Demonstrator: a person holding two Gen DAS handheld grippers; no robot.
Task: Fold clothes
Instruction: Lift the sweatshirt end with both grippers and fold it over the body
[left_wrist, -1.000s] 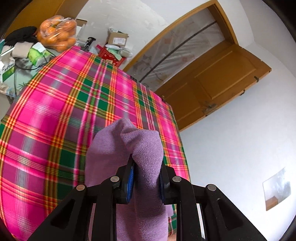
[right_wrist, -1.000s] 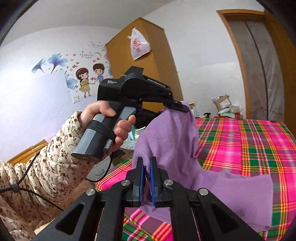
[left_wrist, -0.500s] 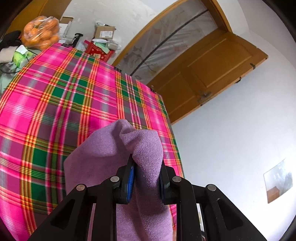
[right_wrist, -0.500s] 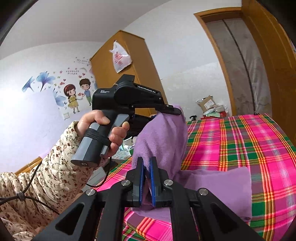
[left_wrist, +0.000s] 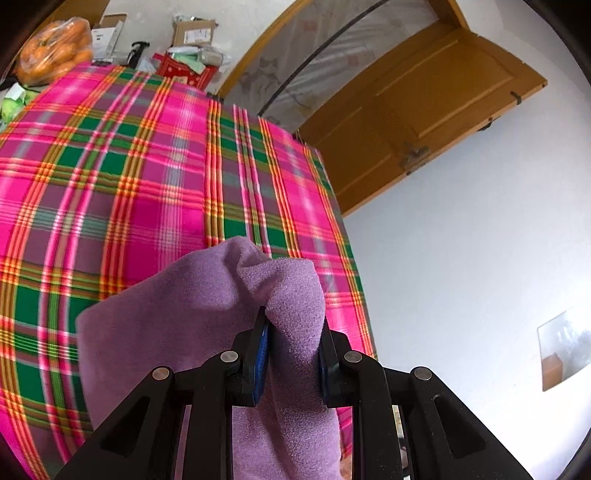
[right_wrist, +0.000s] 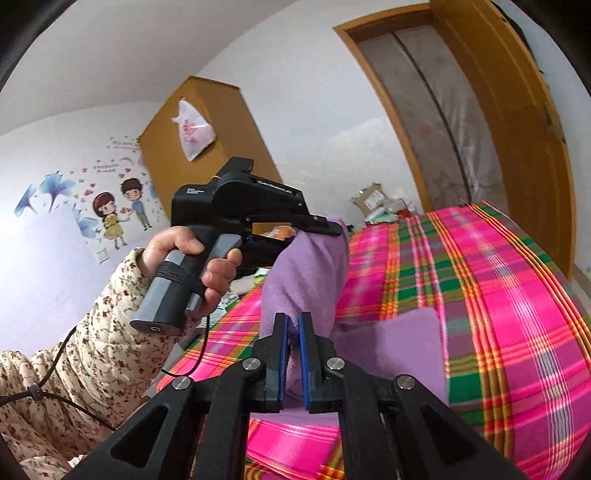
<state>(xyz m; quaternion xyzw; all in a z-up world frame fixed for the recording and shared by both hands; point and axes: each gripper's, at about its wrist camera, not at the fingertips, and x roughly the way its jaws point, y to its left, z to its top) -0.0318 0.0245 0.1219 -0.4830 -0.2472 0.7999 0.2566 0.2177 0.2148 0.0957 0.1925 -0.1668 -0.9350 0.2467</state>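
Left gripper (left_wrist: 291, 354) pinching purple cloth (left_wrist: 177, 325), right gripper (right_wrist: 291, 354) pinching another bit, cloth lifted over pink plaid bed (left_wrist: 129, 177), oranges (left_wrist: 55, 51) and boxes (left_wrist: 194, 31) beyond, wooden door (left_wrist: 424, 110) open, wardrobe (right_wrist: 207, 122) behind hand (right_wrist: 195, 266).

Cut off at the lower edge: purple cloth (left_wrist: 207, 332). Hidden behind it: part of plaid bedcover (left_wrist: 147, 177). Too small to identify: boxes (right_wrist: 373, 197) by door.

Both wrist views close above plaid bed (left_wrist: 147, 177), facing the doorway (right_wrist: 436, 110), sharing purple cloth (right_wrist: 306, 266)
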